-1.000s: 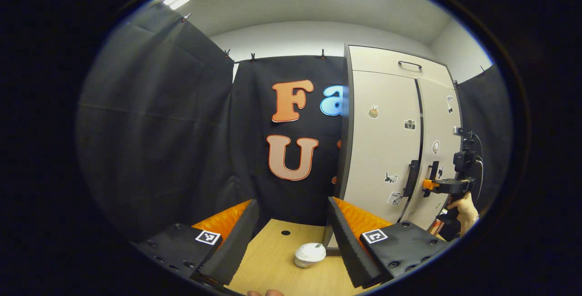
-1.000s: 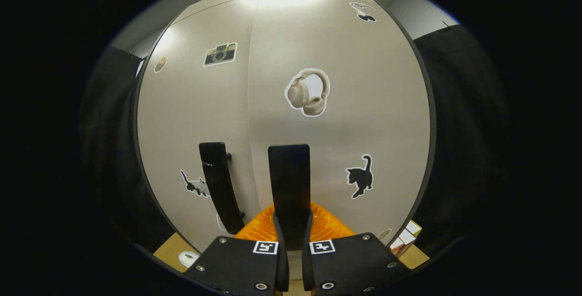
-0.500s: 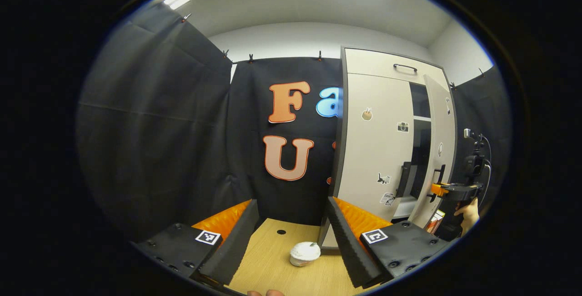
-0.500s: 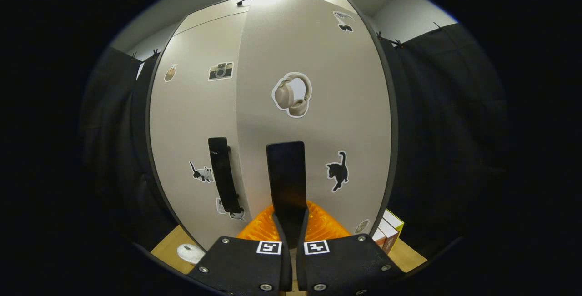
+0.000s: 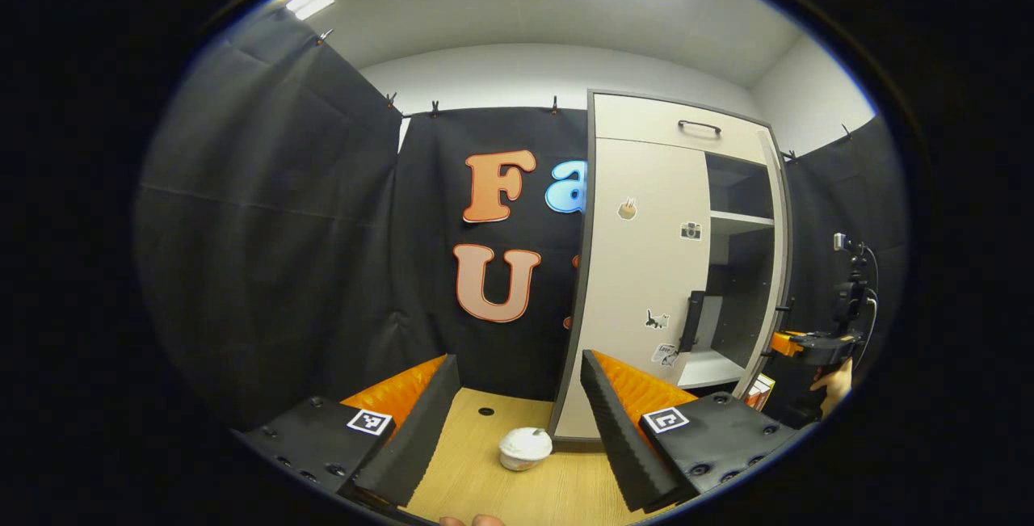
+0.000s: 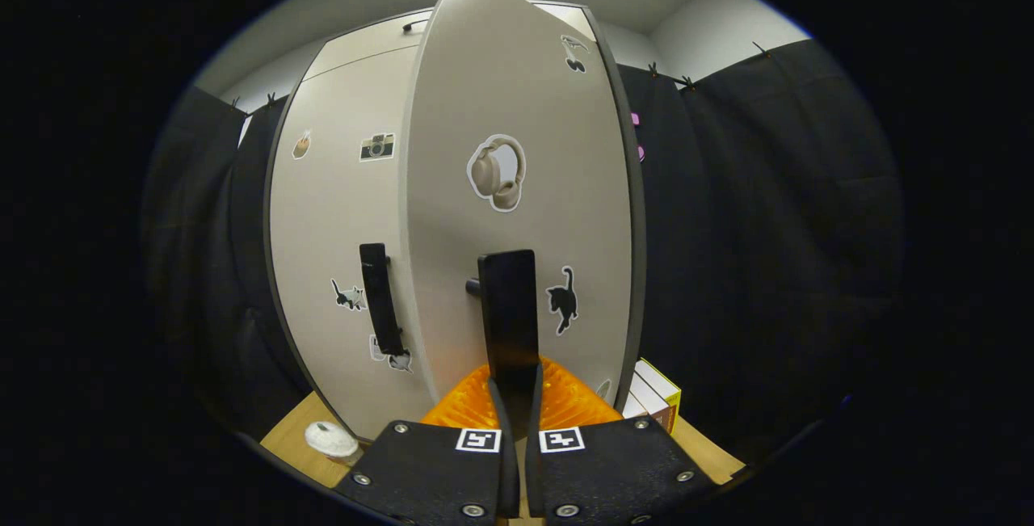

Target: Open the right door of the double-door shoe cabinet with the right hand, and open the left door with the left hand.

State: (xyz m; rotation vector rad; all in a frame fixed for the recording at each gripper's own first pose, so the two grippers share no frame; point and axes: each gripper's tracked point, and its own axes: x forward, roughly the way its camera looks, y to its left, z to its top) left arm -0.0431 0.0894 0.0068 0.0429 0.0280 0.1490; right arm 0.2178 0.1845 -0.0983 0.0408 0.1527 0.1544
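**Left door's handle lies ahead and to the right of the open left tongs**

The right tongs (image 6: pixel 514 397) are closed on the upright handle of the right door (image 6: pixel 517 187); both fingers press the black bar (image 6: pixel 509 312) between them. That door stands swung out from the shoe cabinet (image 5: pixel 646 118), and in the left gripper view its dark interior and a shelf (image 5: pixel 739 221) show through the gap. The right hand (image 5: pixel 832 385) and its tool sit at the far right of that view, at the open door's edge.

The left tongs (image 5: pixel 517 421) are spread wide and hold nothing. They hover above the table (image 5: pixel 517 494), with a small white lidded cup (image 5: pixel 525 449) lying between their fingers and farther off. The left door (image 5: pixel 646 267) is shut. Its handle (image 5: pixel 693 321) is a dark vertical bar near the door's inner edge, well apart from the left tongs, up and to their right.

The left hand is the one free for it. As I judge it, the coming move needs the left tongs to travel right and forward, then straddle the bar across its long upright axis. The right door seems largely dealt with; the left is not yet touched.
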